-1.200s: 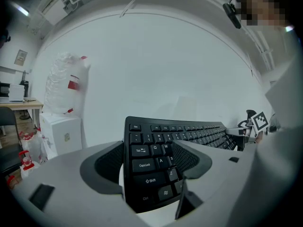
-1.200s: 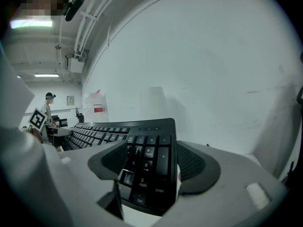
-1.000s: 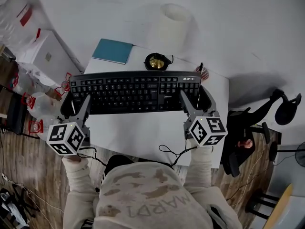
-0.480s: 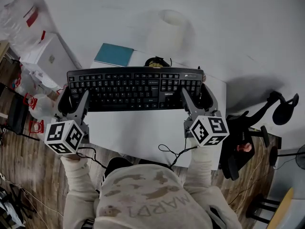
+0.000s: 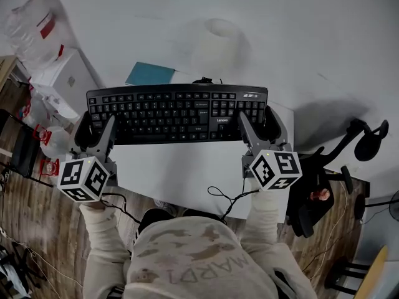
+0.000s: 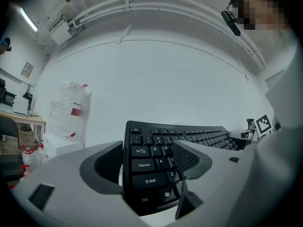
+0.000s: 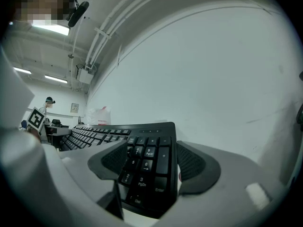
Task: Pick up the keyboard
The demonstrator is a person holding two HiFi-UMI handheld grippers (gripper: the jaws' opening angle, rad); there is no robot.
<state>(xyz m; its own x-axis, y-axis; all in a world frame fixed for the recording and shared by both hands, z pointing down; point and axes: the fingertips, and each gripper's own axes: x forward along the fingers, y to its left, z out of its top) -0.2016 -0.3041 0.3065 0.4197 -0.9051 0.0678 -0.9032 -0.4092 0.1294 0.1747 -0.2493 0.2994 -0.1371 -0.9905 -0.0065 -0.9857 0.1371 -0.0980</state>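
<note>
The black keyboard hangs level above the white table, held at both ends. My left gripper is shut on its left end, and the left gripper view shows the jaws either side of the Ctrl and Shift keys. The number-pad end sits in my right gripper, which is shut on it. In the right gripper view that end of the keyboard fills the gap between the jaws.
Behind the keyboard lie a teal notebook and a white paper roll. A white box and a plastic bag stand at the left. A black chair is at the right. A thin cable trails over the table's near edge.
Both grippers have carried the keyboard up and away from me. It now covers most of the small round object behind it, and the notebook's near edge.
</note>
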